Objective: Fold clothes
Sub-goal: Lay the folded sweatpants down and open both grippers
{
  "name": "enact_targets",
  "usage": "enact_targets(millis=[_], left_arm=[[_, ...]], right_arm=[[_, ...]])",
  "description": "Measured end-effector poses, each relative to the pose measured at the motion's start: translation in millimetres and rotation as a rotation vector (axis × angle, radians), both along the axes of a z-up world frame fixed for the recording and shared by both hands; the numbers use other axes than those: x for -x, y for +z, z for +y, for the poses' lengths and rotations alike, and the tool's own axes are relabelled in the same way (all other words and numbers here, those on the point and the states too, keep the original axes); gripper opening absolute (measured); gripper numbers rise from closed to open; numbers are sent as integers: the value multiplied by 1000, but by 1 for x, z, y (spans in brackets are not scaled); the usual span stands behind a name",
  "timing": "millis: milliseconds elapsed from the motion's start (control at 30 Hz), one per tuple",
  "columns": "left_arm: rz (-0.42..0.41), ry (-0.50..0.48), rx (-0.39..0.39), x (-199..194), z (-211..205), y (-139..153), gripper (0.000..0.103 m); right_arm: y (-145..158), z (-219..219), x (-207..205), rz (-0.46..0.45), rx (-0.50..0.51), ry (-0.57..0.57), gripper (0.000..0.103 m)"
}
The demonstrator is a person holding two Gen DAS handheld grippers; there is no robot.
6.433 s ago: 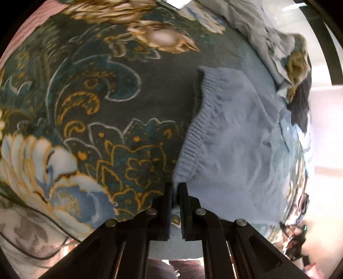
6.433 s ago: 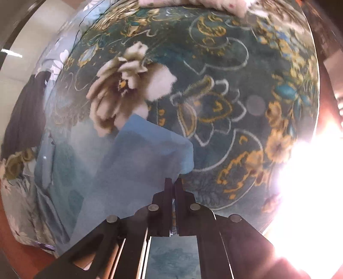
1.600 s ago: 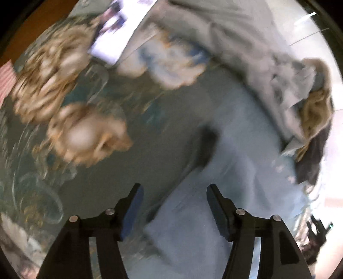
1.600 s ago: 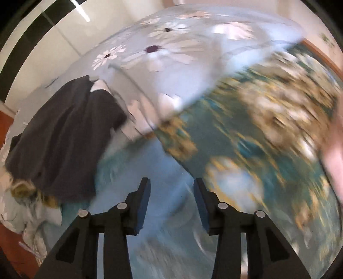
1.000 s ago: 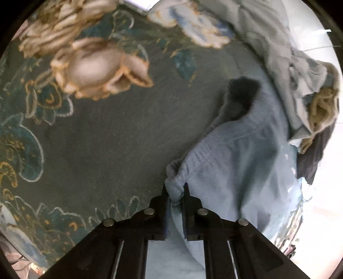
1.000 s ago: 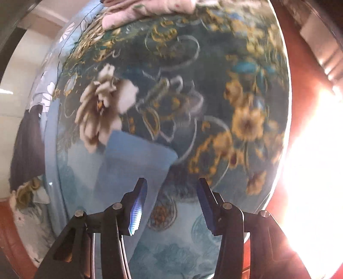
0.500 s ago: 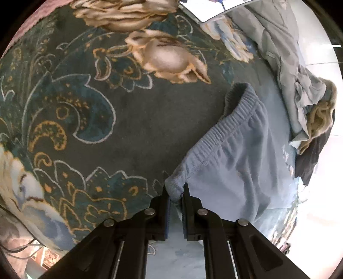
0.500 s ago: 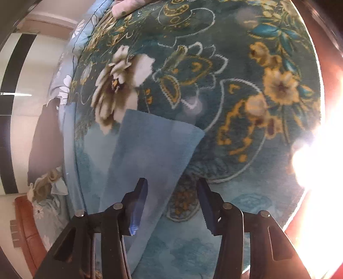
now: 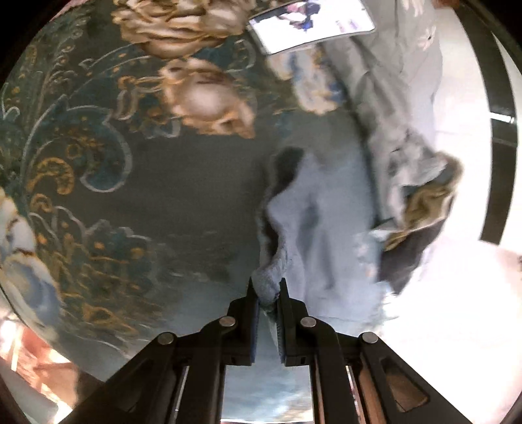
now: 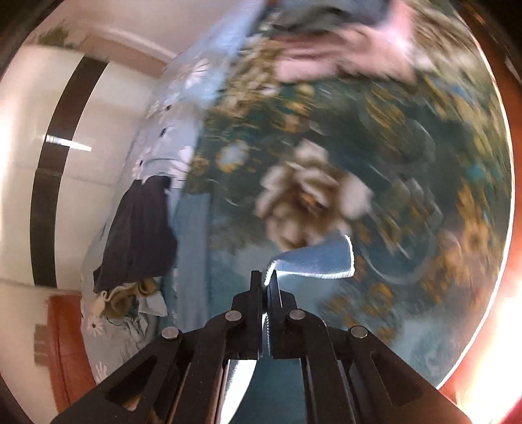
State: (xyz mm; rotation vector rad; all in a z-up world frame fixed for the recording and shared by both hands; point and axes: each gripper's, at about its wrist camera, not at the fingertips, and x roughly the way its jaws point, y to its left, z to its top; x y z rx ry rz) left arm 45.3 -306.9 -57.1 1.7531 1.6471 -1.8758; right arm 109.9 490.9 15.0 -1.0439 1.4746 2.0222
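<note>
Readable text: none — neither wrist view carries a word, number or brand that can be made out.
White card (image 9: 313, 27): lies at the far edge of the floral blanket (image 9: 182, 182) in the left wrist view; dark and blue marks on it — too blurred to read.
Light blue garment (image 9: 326, 228): no label or print shows.
Right wrist view: motion blur across the blanket; the dark garment (image 10: 137, 234) bears no lettering that can be told.
</note>
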Motion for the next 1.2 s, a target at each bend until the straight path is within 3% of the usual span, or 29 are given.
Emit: enact_targets(millis=[167,333,633,867,967,1000,1033,1067,1100,1167,1200], left_arm=[[-17,161,-121,54,10,-7,10],[-81,340,-226,87,12,-39,10],[-84,383,-111,148,10,-77,10],[-81,427,-74,154,6,-100,11],[-74,418,-63,156,7,-101,13],[-69,410,-67,157,8,-100,15],[-64,402,-70,158,9,-99,22],[-51,379,-68,161,11,-94,32],[-36,351,-66,163,13,-89,37],[5,269,-38,167,19,-72,55],[29,219,-8,167,23,-61,58]], right_arm=[[8,10,111,-58,-37,121,2],[-31,8,215,-181,-7,202,2],[-102,-20,349,-349,-19,373,3],[-119,-39,387,-357,-65,539,4],[-117,-41,391,-302,-63,614,4],[-114,-40,389,-271,-50,625,11],[-111,-38,387,-241,-39,634,30],[-106,-35,382,-213,-35,635,39],[-99,-30,375,-184,-42,633,44],[-90,-20,359,-157,-72,628,44],[-89,-13,347,-159,-90,616,46]])
